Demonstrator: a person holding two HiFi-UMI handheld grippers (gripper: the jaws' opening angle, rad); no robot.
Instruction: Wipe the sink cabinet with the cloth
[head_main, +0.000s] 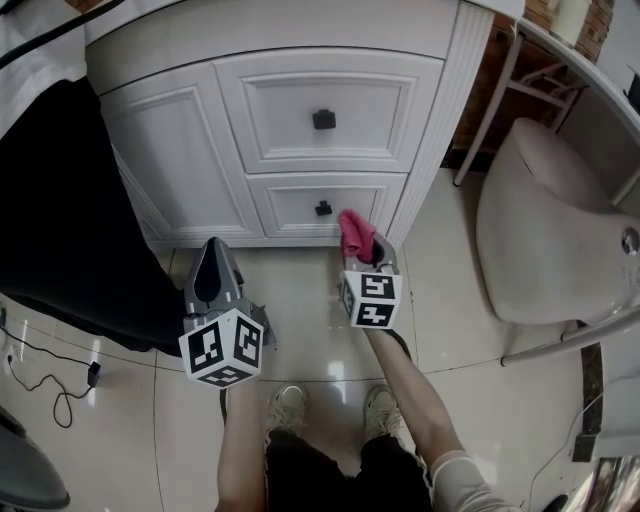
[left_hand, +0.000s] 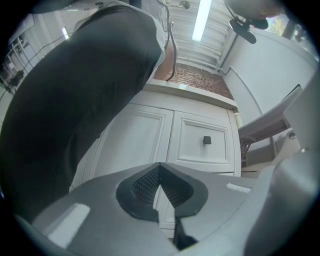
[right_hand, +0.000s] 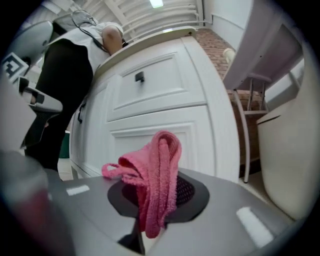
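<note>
White sink cabinet (head_main: 200, 150) straight ahead.
Your right gripper (head_main: 365, 260) pinches the pink cloth (head_main: 355, 232) near the lower drawer (head_main: 290, 205); your left gripper (head_main: 212, 250) is pressed together, empty.

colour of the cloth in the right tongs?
Pink. The crumpled pink terry cloth, clamped in the right tongs, shows best in the right gripper view.

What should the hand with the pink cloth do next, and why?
Probably push the right gripper forward a little until the pink cloth presses on the lower drawer front. The cloth is clamped in its jaws and points at the white cabinet, but seems not quite against it yet.
</note>
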